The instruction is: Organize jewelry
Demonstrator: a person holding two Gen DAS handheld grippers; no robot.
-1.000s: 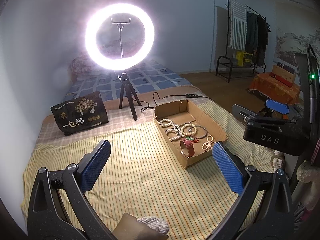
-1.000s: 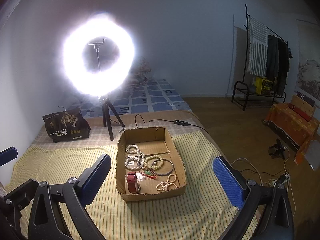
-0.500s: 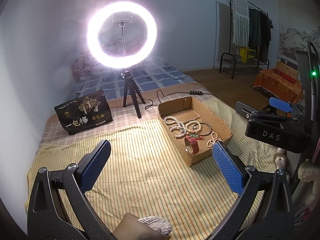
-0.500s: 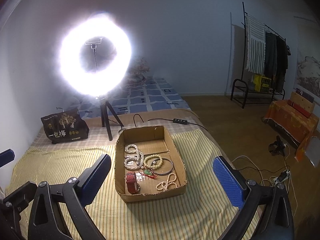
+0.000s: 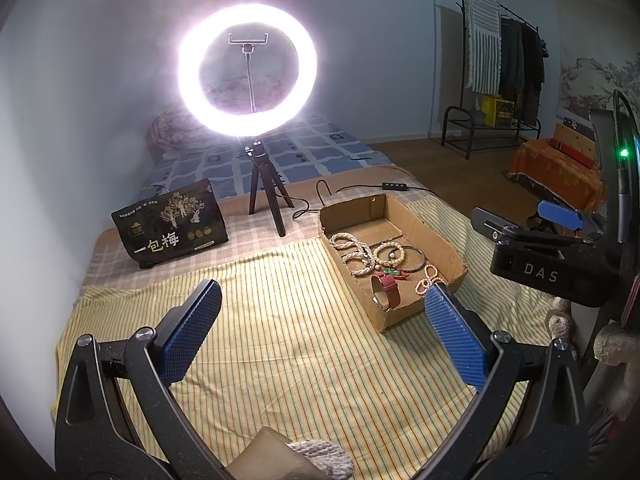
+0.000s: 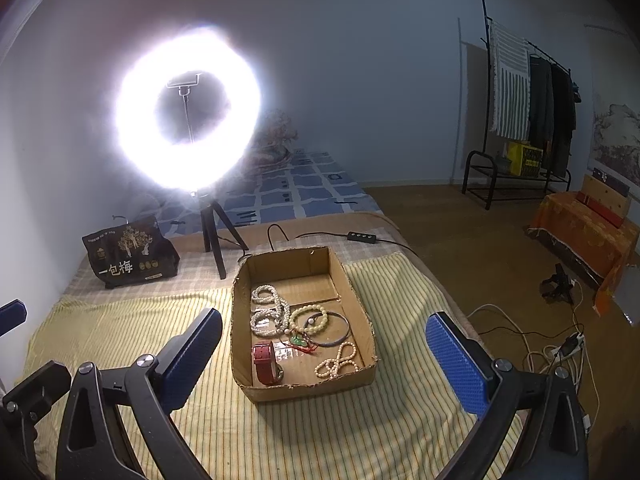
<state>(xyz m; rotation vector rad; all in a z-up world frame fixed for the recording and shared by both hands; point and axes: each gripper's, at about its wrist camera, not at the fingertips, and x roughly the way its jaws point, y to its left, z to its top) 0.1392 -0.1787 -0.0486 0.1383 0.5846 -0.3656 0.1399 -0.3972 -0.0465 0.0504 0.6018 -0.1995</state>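
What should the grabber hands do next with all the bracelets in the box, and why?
Probably ease the right gripper down toward the red watch at the near end of the cardboard box. Both grippers are open and empty, all the jewelry lies in the box, and the right one already faces it.

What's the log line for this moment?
left gripper: open, empty | right gripper: open, empty | jewelry: all in box | phase: approach
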